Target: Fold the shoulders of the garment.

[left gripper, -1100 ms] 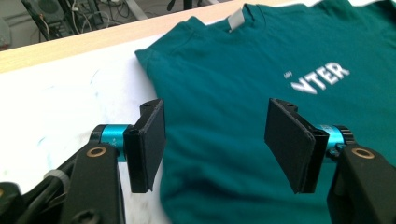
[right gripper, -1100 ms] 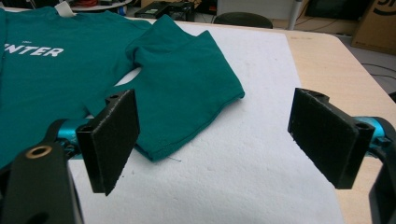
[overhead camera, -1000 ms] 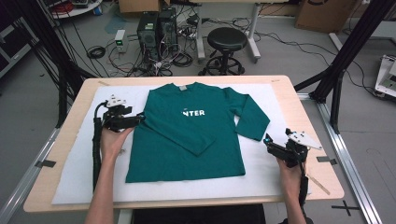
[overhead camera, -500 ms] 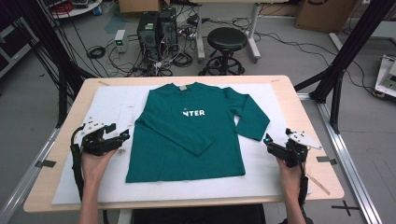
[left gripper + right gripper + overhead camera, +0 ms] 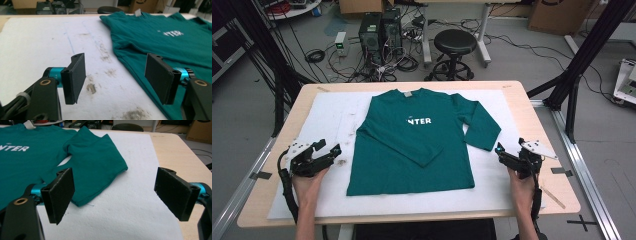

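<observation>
A green long-sleeved shirt [image 5: 414, 145] with white lettering lies flat on a white foam sheet [image 5: 332, 120], its left sleeve folded across the front and its right sleeve [image 5: 479, 125] bent down at the side. My left gripper [image 5: 332, 151] hovers open over the foam just left of the shirt's lower edge; its own view shows the shirt [image 5: 160, 40] beyond the right jaw, nothing between the jaws. My right gripper [image 5: 500, 152] is open too, just below and right of the sleeve cuff [image 5: 100, 167], which lies ahead of its left jaw.
The foam sheet covers a wooden table [image 5: 544, 145] with bare wood along the right and left edges. Stains mark the foam [image 5: 105, 57] near the left gripper. Behind the table stand a black stool [image 5: 454, 42], computer towers [image 5: 377, 30] and tangled cables.
My left gripper has drawn back from the shirt's left side toward the front left of the table, over bare foam. The right gripper has stayed in place.
</observation>
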A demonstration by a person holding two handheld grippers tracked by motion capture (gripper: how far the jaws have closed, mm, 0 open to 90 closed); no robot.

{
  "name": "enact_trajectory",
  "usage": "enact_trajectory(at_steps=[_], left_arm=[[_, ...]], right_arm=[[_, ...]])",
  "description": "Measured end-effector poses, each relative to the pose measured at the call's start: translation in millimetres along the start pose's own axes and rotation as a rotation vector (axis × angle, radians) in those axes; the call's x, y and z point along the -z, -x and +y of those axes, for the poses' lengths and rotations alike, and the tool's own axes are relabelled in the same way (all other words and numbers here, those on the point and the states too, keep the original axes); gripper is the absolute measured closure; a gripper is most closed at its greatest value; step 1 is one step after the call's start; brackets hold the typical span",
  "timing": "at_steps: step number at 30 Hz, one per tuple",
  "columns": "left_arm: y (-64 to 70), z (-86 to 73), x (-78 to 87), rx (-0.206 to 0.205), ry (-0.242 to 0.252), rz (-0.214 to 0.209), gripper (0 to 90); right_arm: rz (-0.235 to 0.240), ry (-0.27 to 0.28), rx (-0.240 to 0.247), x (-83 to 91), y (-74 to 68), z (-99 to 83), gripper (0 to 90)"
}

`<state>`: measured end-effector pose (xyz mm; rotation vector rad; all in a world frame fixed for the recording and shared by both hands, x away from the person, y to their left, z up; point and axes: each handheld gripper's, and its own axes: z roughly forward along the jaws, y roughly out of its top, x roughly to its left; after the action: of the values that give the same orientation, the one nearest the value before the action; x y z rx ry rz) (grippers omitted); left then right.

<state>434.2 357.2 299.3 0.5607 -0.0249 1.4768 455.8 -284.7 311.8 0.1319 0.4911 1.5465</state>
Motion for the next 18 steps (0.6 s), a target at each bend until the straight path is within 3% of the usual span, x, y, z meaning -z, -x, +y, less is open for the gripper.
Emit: enact_trajectory(at_steps=[4, 9, 11, 13, 14, 16, 18], left_arm=[[1.6, -0.1, 0.0, -0.013, -0.004, 0.007, 33.3], [3.5, 0.1, -1.3, -0.03, -0.016, 0.012, 33.1], [3.4, 0.1, -1.3, -0.029, -0.016, 0.012, 33.1], [3.2, 0.1, -1.4, -0.029, -0.017, 0.013, 33.1], [3.2, 0.2, -1.6, -0.029, -0.017, 0.014, 33.1], [3.6, 0.2, -1.9, -0.031, -0.019, 0.016, 33.1], [4.0, 0.3, -2.3, -0.034, -0.023, 0.018, 33.2]], right_arm=[[0.014, -0.001, 0.03, 0.9, -2.8, -0.3, 17.0], [0.061, -0.025, 0.001, 0.5, 0.8, 0.9, 20.6], [0.114, -0.044, -0.009, -1.3, 2.1, 2.1, 27.0], [0.211, -0.057, -0.023, -4.3, 2.2, 4.5, 27.4], [0.238, -0.061, -0.018, -5.4, 1.5, 7.0, 27.3], [0.253, -0.051, 0.02, -6.0, -1.1, 13.2, 27.3], [0.26, -0.059, 0.027, -7.8, -1.4, 21.3, 27.8]])
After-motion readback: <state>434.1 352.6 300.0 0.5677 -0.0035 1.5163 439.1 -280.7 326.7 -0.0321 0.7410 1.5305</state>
